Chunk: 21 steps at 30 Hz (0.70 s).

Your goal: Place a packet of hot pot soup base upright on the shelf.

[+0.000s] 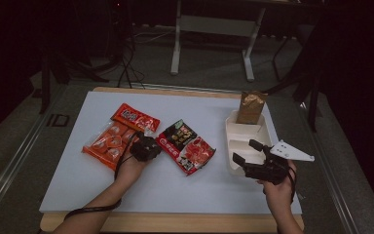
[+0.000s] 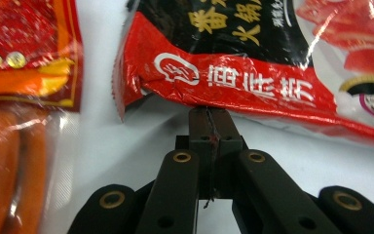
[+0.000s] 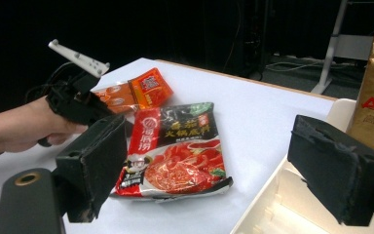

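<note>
Two grippers were in your hands. Your left gripper (image 2: pixel 209 124) had its jaws pressed flat together with no gap, their tips at the near edge of the red-and-black soup-base packet (image 2: pixel 253 63); from the left gripper view you could not tell whether a sliver of that edge was pinched between them. Your right gripper (image 3: pixel 224 165) had its jaws spread wide with nothing between them, hovering over the near corner of the white tray (image 3: pixel 272 209) and touching nothing.

Moving outward, three flat packets lay on the white tabletop (image 1: pixel 68 170): the soup-base packet (image 1: pixel 185 146) near the middle, the orange packet of round pieces (image 1: pixel 108 144) just left of your left hand (image 1: pixel 131 168), and the small red sachet (image 1: pixel 135 117) overlapping that orange packet's far end. One white compartment tray (image 1: pixel 238 141) sat at the right, well apart from the soup-base packet. One gold-brown bag (image 1: pixel 251 107) stood upright in its far compartment.
</note>
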Each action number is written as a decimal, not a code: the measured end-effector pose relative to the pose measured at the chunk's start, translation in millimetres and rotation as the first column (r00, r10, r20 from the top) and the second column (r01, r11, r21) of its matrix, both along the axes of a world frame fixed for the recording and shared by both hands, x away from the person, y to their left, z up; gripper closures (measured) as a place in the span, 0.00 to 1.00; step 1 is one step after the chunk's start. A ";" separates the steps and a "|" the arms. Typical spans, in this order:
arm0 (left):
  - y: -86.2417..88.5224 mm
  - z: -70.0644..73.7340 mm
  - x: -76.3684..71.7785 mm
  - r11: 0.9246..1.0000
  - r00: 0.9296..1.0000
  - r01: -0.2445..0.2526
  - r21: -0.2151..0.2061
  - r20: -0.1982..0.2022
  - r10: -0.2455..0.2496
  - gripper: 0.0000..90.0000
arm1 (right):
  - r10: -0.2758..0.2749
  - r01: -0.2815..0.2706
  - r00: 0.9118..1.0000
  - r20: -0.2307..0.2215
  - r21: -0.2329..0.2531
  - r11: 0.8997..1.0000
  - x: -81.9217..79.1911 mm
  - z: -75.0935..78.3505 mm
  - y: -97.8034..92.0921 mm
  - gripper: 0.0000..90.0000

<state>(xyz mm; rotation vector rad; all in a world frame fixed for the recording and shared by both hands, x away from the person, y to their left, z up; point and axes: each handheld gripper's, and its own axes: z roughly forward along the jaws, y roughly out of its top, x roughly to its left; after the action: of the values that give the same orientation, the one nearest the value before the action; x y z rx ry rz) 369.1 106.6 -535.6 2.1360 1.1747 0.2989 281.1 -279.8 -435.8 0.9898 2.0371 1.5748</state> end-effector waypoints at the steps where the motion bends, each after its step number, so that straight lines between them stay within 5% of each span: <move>1: -0.3 0.3 1.7 1.000 1.000 -0.004 -0.006 -0.004 0.004 1.00 | 0.002 -0.002 1.000 -0.002 0.001 1.000 -0.1 -0.5 0.5 0.16; 17: -11.5 3.7 35.6 0.999 1.000 0.008 0.042 0.004 -0.008 1.00 | 0.020 -0.020 1.000 -0.007 -0.008 1.000 1.1 -4.1 5.9 0.16; 21: -14.7 3.6 47.0 1.000 1.000 0.014 0.027 -0.009 -0.013 1.00 | 0.018 -0.018 1.000 0.004 -0.002 1.000 -0.3 -3.3 4.6 0.16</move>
<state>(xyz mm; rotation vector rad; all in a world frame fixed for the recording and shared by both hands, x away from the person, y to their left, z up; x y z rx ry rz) 416.1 91.9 -532.0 2.1699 1.1668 0.3019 280.8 -275.2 -439.1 0.9689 2.0499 1.5830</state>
